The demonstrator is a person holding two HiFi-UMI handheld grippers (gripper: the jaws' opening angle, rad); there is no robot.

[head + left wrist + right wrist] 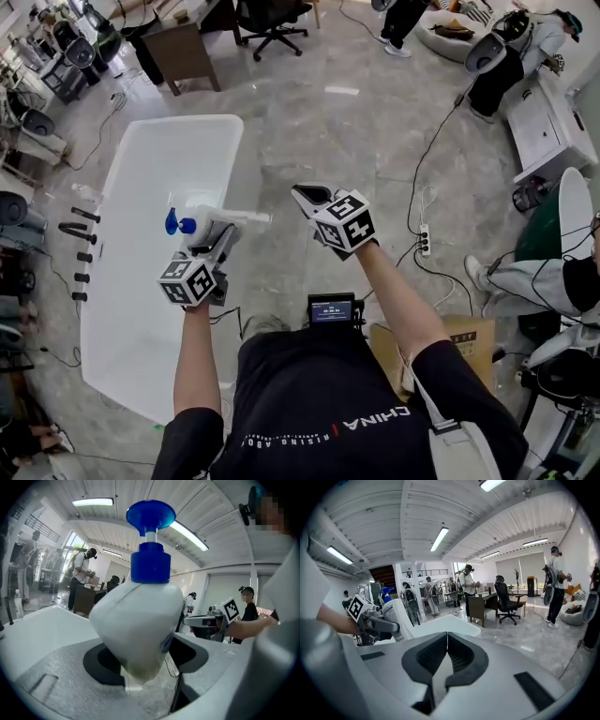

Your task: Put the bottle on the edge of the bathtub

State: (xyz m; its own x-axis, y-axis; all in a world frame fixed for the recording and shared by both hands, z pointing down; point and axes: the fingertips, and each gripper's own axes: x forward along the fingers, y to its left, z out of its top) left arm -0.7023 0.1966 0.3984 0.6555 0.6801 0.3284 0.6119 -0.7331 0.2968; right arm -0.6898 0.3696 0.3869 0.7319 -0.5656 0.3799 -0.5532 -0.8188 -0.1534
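Observation:
A white bottle [199, 225] with a blue pump top [174, 222] hangs above the right rim of the white bathtub [141, 309]. My left gripper [223, 230] is shut on it. In the left gripper view the bottle [140, 620] fills the middle, tilted, with both jaws pressed on its lower body and the pump top [151, 515] up. My right gripper [309, 198] is held over the floor to the right of the tub, shut and empty; its pads [459, 660] meet. In the right gripper view the bottle [396, 617] and the tub [450, 623] lie to the left.
Black tap fittings [79, 232] and a small clear bottle [86, 192] line the tub's left rim. A power strip [424, 241] and cables lie on the floor to the right, with a cardboard box [469, 339] nearer. A desk [183, 52] and an office chair [272, 23] stand behind.

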